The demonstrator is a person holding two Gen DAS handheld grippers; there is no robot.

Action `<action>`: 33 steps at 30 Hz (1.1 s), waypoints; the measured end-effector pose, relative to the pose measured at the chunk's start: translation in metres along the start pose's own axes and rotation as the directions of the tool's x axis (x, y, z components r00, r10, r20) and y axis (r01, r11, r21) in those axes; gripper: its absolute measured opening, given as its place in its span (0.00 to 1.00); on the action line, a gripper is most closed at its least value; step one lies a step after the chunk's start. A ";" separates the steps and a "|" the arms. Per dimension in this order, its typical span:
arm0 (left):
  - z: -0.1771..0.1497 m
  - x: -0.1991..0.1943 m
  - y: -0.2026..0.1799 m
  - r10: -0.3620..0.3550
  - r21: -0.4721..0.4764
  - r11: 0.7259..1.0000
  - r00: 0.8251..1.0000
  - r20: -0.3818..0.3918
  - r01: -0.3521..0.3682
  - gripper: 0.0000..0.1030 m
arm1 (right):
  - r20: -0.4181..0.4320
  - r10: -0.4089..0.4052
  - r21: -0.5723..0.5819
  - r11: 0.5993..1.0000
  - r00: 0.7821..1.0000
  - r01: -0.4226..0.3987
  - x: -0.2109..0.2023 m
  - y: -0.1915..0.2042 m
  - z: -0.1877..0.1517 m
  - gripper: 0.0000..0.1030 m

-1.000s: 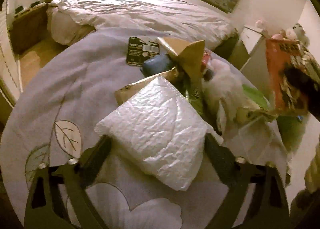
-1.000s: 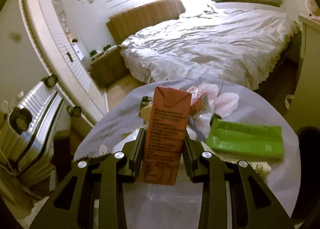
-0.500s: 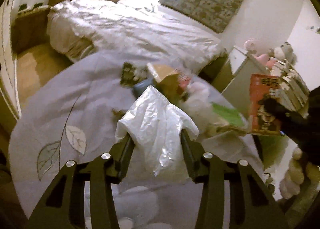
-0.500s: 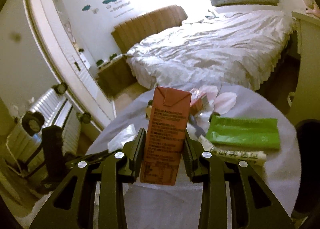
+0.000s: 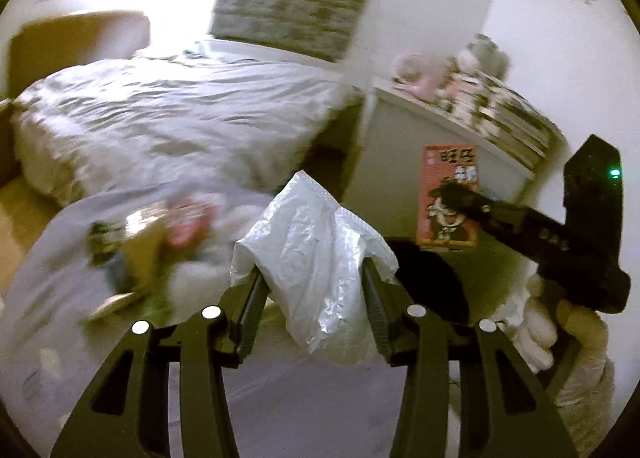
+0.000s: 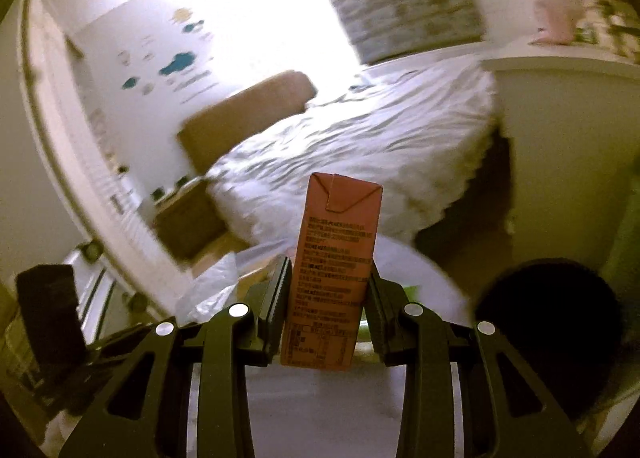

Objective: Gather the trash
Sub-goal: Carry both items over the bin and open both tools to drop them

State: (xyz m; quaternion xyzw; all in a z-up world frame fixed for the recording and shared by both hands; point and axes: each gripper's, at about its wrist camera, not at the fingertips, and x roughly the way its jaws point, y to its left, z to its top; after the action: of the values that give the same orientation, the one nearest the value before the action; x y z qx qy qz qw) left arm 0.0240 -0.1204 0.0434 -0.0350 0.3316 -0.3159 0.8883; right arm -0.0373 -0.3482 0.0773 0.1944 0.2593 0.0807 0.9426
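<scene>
My left gripper (image 5: 313,276) is shut on a crumpled white plastic mailer bag (image 5: 316,242), held up off the round table (image 5: 56,258). My right gripper (image 6: 329,273) is shut on an upright red drink carton (image 6: 338,226). In the left wrist view the same carton (image 5: 444,166) hangs to the right, gripped by the right gripper (image 5: 456,200) with a gloved hand (image 5: 536,334) behind it. A dark round bin (image 5: 430,282) sits low between the two loads; it also shows at the lower right (image 6: 548,322). The white bag (image 6: 212,290) is at lower left in the right wrist view.
Blurred leftover litter (image 5: 160,234) lies on the lavender cloth. A bed (image 5: 172,118) with grey covers stands behind it. A white cabinet (image 5: 420,130) topped with books and soft toys is at the right. A suitcase (image 6: 92,286) stands near the wall.
The left jaws, open around the white bag a second ago, have shut on it and lifted it. Both grippers have risen and swung right, away from the table, with their loads.
</scene>
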 end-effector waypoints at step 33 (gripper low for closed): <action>-0.009 0.162 -0.132 -0.180 0.173 0.961 0.964 -0.198 0.215 0.46 | -0.124 -0.278 0.289 0.908 0.953 0.303 -0.015 -0.194 -0.053 0.34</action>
State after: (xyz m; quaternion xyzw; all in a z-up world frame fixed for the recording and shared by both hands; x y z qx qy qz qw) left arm 0.0417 -0.3195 -0.0193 0.0468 0.3734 -0.4357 0.8176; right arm -0.0680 -0.5118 -0.0371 0.2930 0.3320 -0.0936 0.8917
